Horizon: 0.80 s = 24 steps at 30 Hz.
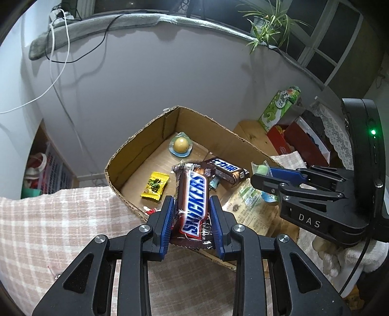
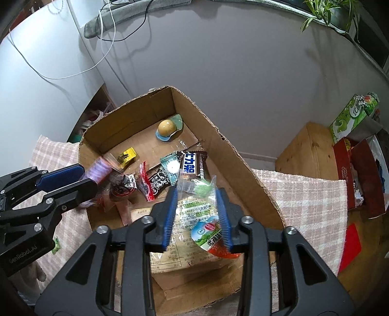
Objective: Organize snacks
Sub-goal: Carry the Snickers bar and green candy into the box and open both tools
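Grey wall and a window ledge with a trailing plant (image 1: 269, 21) back a surface covered in a pink checked cloth (image 1: 48, 218), on which an open cardboard box (image 1: 145, 131) sits.

On the left, the left gripper (image 1: 192, 218) has its blue pads closed snugly on the lower half of a Snickers bar (image 1: 193, 197). The bar's long axis runs straight ahead along the fingers, its far end reaching over the box's near wall. Inside the box lie a yellow candy packet (image 1: 155, 186), a round yellow sweet on a blue wrapper (image 1: 181, 145) near the far corner, and a second chocolate bar (image 1: 227, 170).

To the right, the right gripper (image 2: 198, 209) hangs over the box's near end, its pads closed partway on a clear wrapper holding a green candy (image 2: 203, 188); the wrapper sticks forward past the fingertips, and a packet (image 2: 209, 234) shows between the fingers further back, though whether it is gripped or lies below I cannot tell.

Both loads hang over the box, so I judge the next move to be a plain release; the right gripper sits further in over the floor, the left nearer the wall.
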Tool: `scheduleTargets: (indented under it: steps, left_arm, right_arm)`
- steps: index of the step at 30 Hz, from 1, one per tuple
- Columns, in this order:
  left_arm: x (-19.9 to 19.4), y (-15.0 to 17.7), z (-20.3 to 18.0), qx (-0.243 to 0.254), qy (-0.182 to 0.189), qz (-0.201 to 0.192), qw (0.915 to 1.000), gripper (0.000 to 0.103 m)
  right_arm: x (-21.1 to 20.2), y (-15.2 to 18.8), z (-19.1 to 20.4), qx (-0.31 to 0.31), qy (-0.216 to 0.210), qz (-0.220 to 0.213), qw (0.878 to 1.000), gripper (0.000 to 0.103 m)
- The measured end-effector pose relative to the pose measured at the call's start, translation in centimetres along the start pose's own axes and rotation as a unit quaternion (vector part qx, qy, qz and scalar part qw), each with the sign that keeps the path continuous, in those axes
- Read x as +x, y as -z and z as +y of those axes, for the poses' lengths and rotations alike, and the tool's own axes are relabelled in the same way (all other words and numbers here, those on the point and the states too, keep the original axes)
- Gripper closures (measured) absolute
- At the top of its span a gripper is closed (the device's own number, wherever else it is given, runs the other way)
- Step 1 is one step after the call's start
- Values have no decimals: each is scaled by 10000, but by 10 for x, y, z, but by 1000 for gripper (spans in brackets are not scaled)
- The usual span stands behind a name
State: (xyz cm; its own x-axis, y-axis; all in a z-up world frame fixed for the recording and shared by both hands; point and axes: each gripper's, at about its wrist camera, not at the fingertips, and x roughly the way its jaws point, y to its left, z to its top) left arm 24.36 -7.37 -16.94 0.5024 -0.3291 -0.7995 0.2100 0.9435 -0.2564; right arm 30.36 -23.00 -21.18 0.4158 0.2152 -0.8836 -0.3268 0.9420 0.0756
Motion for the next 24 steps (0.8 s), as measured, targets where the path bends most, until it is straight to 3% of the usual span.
scheduleTargets:
  steps: [2,4,12,14,16,24]
  left_arm:
    - [0,-1,0,8,23,6,10000,62]
    - [-1,-1,-2,33,-19,-42,10000,56]
    - [-6,-2,-1,1,-28,-119,9999,56]
    - [-7,-2,0,9,-36,-134,9999,56]
    - [-8,-1,-1,11,-48,-147,9999,56]
    - [-15,3,1,-24,-90,-194,9998,51]
  right_arm:
    - [0,0,1,-14,16,-8,10000,50]
    - [0,1,1,-30,67,-14,10000,48]
    - [1,2,0,-47,205,49,9998,43]
    - [0,4,1,-64,218,30,9997,25]
    - [-3,5,2,-89,232,-31,9997,19]
    - [-6,8,9,-119,263,-15,9996,19]
